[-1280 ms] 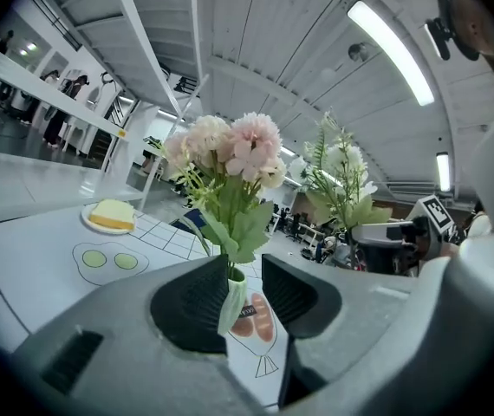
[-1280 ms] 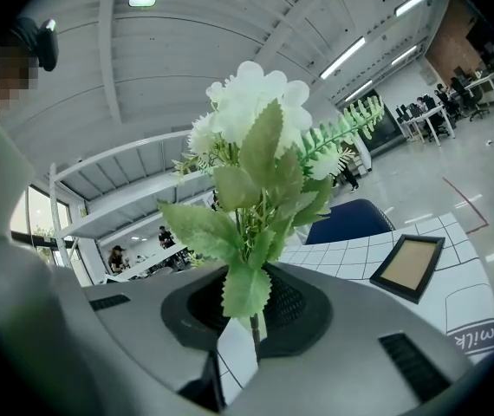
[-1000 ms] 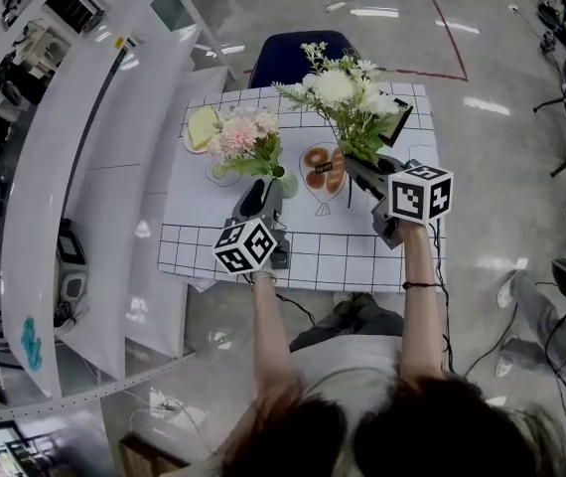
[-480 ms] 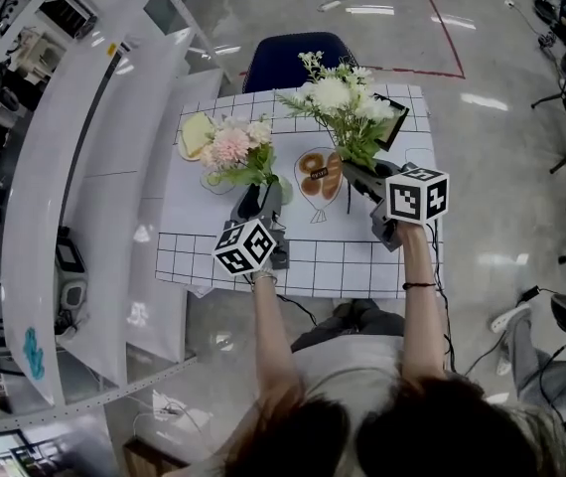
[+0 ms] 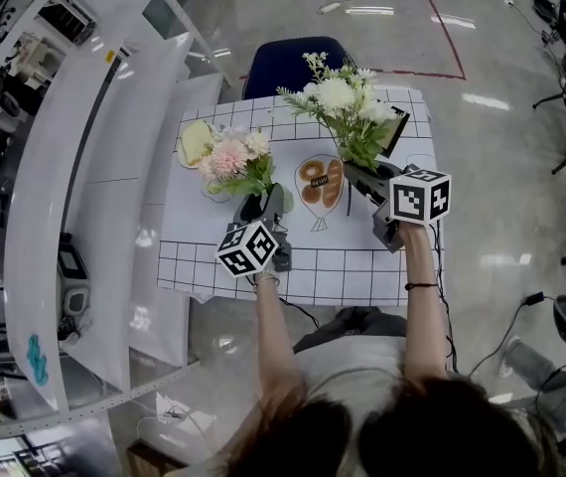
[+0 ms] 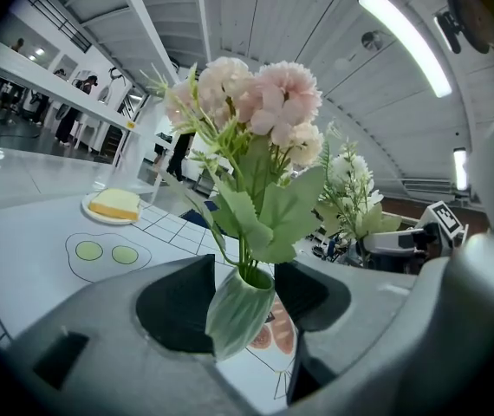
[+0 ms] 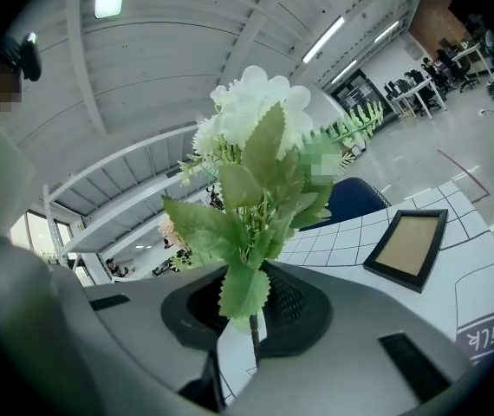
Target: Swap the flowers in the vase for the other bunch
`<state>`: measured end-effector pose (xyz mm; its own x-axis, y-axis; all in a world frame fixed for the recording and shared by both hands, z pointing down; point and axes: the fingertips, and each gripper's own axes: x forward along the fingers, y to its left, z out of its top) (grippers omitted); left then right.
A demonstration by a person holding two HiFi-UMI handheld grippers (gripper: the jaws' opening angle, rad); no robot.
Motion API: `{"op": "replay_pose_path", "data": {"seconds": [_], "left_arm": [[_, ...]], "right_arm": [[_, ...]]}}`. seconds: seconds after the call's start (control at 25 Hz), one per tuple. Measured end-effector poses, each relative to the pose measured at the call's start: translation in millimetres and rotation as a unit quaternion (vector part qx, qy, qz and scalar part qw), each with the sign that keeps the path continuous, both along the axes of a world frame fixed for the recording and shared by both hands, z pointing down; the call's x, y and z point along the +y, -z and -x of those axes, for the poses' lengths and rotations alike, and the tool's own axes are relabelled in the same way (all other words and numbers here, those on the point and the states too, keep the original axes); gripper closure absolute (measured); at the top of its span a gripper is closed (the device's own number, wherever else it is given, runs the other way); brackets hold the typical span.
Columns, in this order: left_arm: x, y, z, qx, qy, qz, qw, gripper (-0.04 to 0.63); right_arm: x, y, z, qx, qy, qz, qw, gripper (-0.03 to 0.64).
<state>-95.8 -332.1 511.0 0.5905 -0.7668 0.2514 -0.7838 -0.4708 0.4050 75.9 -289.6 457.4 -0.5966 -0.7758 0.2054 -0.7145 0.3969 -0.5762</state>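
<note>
A ribbed green vase [image 6: 238, 310] holding the pink bunch [image 6: 251, 102] stands between the jaws of my left gripper [image 6: 240, 297]. Those jaws have just been opening and stand wide, their pads off the vase. From the head view the pink bunch [image 5: 228, 155] rises above the left gripper [image 5: 266, 204] at the table's left middle. My right gripper [image 7: 251, 341] is shut on the thin stem [image 7: 253, 332] of the white bunch [image 7: 251, 137], held upright. In the head view the white bunch [image 5: 343, 102] stands over the right gripper [image 5: 357, 177], right of the pink bunch.
A plate with a yellow cake slice [image 5: 197, 142] sits at the far left of the gridded table mat [image 5: 343, 256]. A dark picture frame [image 5: 394, 127] lies at the far right. A blue chair [image 5: 288, 63] stands behind the table, white shelving [image 5: 84, 167] to its left.
Both grippers have sunk a little toward the table, each with its bunch. The right gripper keeps its hold on the white bunch's stem.
</note>
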Motion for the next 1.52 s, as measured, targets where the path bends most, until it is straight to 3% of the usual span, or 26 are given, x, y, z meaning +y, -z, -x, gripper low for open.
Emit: {"op": "replay_pose_path", "data": {"seconds": [0.28,0.92,1.16,1.52], "left_arm": [[-6.6,0.8,-4.0,0.014,-0.003,0.003,0.9999,0.39],[-5.9,2.5,-6.2,-0.007,-0.02,-0.011,0.9997,0.405],[-6.1,5.5,-4.3,-0.031,-0.016,-0.021,0.9992,0.465],[-4.2,7.1,-0.1,-0.045,-0.015,-0.031,0.9984,0.491]], "right_arm": [[-5.4,-1.0,-2.6,-0.002,0.001,0.004,1.0,0.569],[-6.2,7.0,-2.4,-0.02,0.002,-0.003,1.0,0.569],[-5.3,8.5,-3.6,-0.02,0.002,-0.005,1.0,0.568],[-3.8,10.0,-3.2,-0.022,0.001,-0.008,1.0,0.568]]}}
